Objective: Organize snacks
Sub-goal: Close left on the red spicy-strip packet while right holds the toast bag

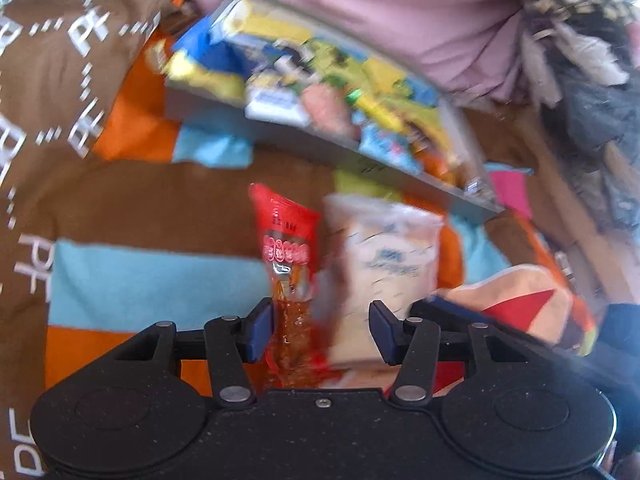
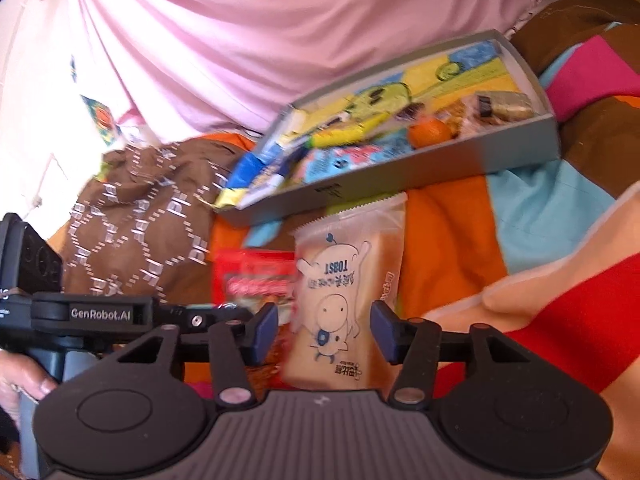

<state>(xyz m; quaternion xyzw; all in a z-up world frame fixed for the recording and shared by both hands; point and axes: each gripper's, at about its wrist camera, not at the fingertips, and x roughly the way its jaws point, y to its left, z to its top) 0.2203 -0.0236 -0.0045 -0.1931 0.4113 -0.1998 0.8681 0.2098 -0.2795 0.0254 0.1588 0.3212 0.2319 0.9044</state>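
Observation:
A red snack packet [image 1: 286, 240] and a clear toast packet [image 1: 386, 256] lie side by side on the patchwork blanket. My left gripper [image 1: 322, 320] is open over their near ends, the red packet beside its left pad. In the right wrist view the toast packet [image 2: 344, 300] lies between the fingers of my open right gripper [image 2: 324, 320], with a gap on each side. The red packet [image 2: 256, 276] is just left of it. Behind both stands a shallow grey box [image 1: 400, 170], also seen from the right [image 2: 440, 160], holding several colourful snacks.
A brown cushion with white lettering [image 2: 136, 216] lies left of the box. Pink fabric [image 2: 224, 40] hangs behind it. Dark clothing [image 1: 592, 100] is piled at the right. A hand [image 2: 18, 384] holds the left gripper's body [image 2: 100, 314].

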